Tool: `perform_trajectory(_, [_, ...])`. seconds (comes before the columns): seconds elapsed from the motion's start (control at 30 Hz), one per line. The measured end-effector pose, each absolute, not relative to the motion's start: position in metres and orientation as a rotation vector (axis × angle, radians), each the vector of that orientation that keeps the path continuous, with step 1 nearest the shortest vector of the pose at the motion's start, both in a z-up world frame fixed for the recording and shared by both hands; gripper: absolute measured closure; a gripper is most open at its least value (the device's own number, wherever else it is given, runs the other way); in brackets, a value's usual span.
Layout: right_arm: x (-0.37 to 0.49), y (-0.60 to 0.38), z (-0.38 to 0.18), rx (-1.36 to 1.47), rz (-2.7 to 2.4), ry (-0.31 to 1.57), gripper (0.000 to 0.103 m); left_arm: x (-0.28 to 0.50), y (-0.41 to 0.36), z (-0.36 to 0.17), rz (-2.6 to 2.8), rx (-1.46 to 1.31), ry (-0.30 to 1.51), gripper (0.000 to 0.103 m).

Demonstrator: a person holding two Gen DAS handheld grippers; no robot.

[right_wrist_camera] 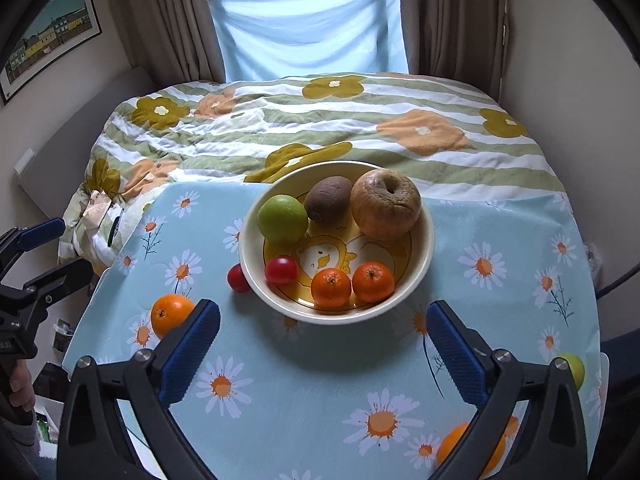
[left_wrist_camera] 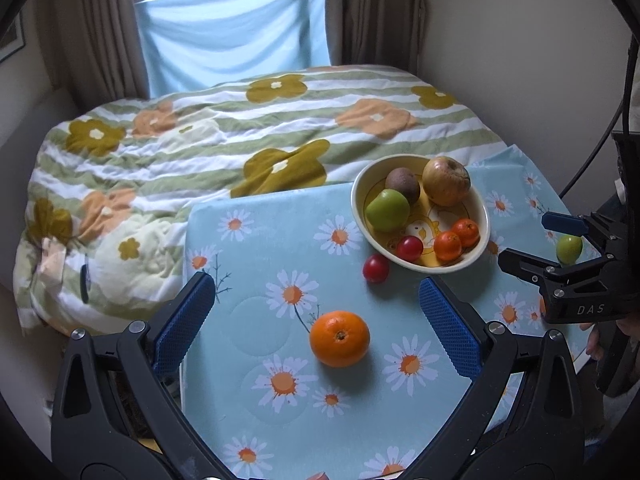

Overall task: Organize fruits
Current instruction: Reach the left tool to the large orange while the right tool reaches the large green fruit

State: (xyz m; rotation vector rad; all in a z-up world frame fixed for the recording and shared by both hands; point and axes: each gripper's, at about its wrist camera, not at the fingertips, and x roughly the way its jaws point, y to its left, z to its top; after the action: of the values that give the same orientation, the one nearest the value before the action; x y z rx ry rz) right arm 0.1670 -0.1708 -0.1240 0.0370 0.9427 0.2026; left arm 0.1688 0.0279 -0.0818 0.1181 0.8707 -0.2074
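Counting six fruits in my bowl (right_wrist_camera: 430, 240), four loose on the tabletop (right_wrist_camera: 304, 392); both grippers' fingers (right_wrist_camera: 188, 354) wide, empty.

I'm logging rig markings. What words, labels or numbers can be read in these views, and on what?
"DAS": on the black body of the right claw, seen in the left wrist view.
White lettering on the left claw body: cut off at the frame edge, unreadable.
Wall picture: no legible text.
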Motion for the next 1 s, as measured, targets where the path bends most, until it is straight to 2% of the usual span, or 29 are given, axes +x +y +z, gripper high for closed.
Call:
perform_trajectory(0.6, [0.083, -0.236, -0.081, 0.089, 0.006, 0.904, 0.0, 0.139, -0.022, -0.062, -0.379, 0.182, 0.832, 0.0])
perform_trajectory(1.0, [0.068, -0.337, -0.093, 0.07, -0.006, 0.911, 0.0, 0.11, -0.113, -0.081, -0.389, 0.157, 0.884, 0.0])
